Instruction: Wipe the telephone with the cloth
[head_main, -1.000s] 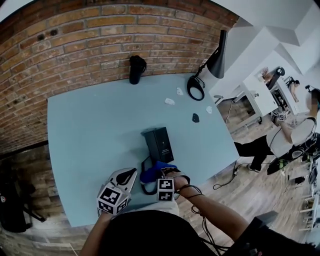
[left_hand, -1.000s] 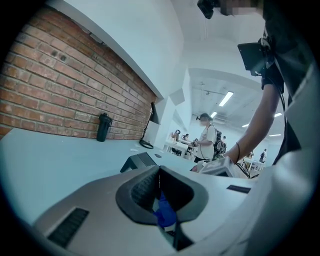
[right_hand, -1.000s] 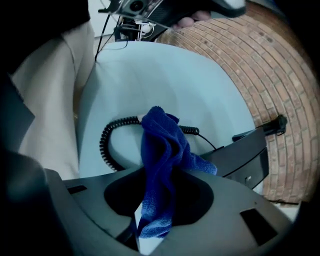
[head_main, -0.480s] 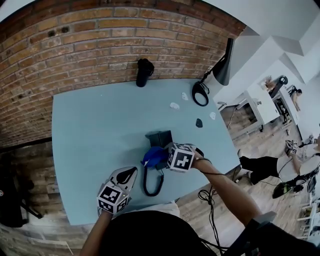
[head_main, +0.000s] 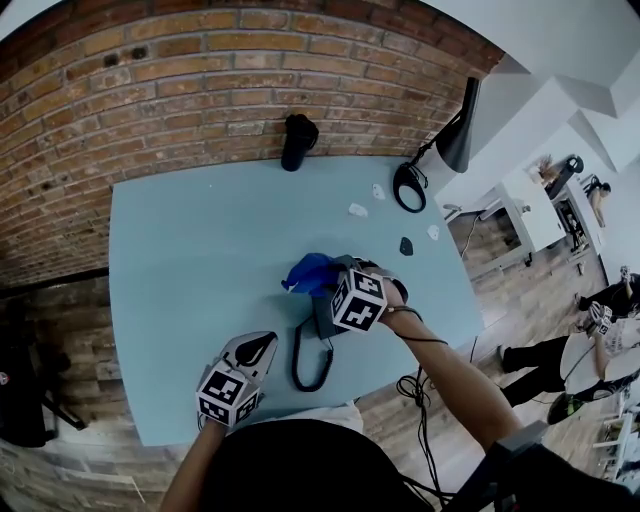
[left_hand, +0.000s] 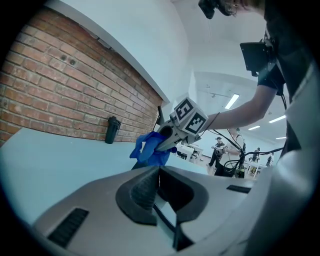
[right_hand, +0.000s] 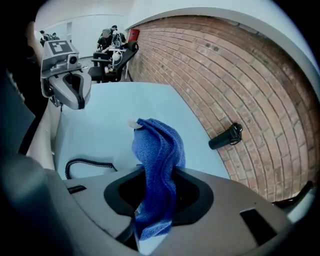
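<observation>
- Right gripper (right_hand: 155, 200): jaws clamped on the blue cloth (right_hand: 157, 160), which bunches up ahead of them. Held above the tabletop (head_main: 190, 250), forearm reaching forward.
- Telephone (head_main: 323, 318): dark, just below the right jaws. Its coiled cord (head_main: 310, 365) lies between the two grippers.
- Left gripper (head_main: 255, 350): jaws together, nothing between them. Held low near the tabletop's near edge, with the cloth ahead of the jaws.

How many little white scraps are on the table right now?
3. One scrap lies just beyond the cloth, one beside the lamp base, one near the right edge of the table. The cloth may hide others.
</observation>
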